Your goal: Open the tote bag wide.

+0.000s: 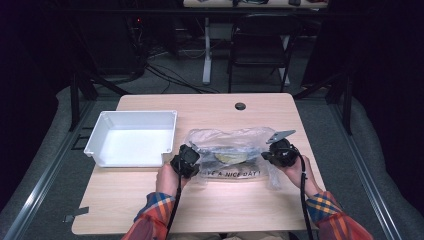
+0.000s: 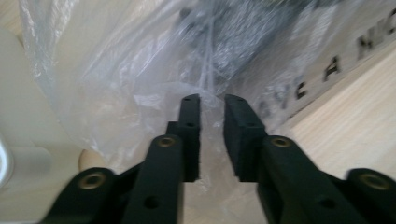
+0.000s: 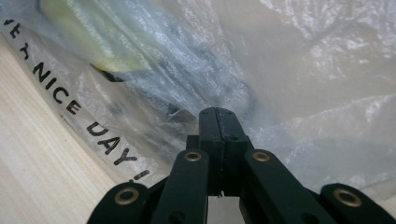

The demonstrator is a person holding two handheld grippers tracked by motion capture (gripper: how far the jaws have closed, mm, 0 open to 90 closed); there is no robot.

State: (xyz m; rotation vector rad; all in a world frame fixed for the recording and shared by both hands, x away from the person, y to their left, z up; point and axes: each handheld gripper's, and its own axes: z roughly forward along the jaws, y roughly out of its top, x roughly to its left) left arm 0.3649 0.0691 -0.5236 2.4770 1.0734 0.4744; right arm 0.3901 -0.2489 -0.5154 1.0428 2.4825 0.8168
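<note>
Overhead and claw-mounted views of a clear plastic bag (image 1: 231,150) lying on a wooden desk (image 1: 150,200). The bag, printed along its near edge with the words "A NICE DAY!", lay just right of a white bin (image 1: 131,137) and held a pale yellowish object (image 1: 231,157) beside some darker contents that could not be identified through the film.

The left claw (image 1: 186,161) stood at the bag's left end, between the bag and the bin's near right corner. In the left gripper view its jaws were narrow, with a small gap between the pads (image 2: 190,135), and a gathered fold of the film (image 2: 211,100) ran up between their tips; whether the pads pressed on the film could not be told.

The right claw (image 1: 280,152) stood at the bag's right end, well apart from the bin. In the right gripper view its jaws were pressed fully together, pinching the bag's film (image 3: 280,56) at their tips, with the printed edge (image 3: 93,128) of the bag to one side.

A person's forearms in plaid sleeves (image 1: 155,212) entered from the desk's near edge.
</note>
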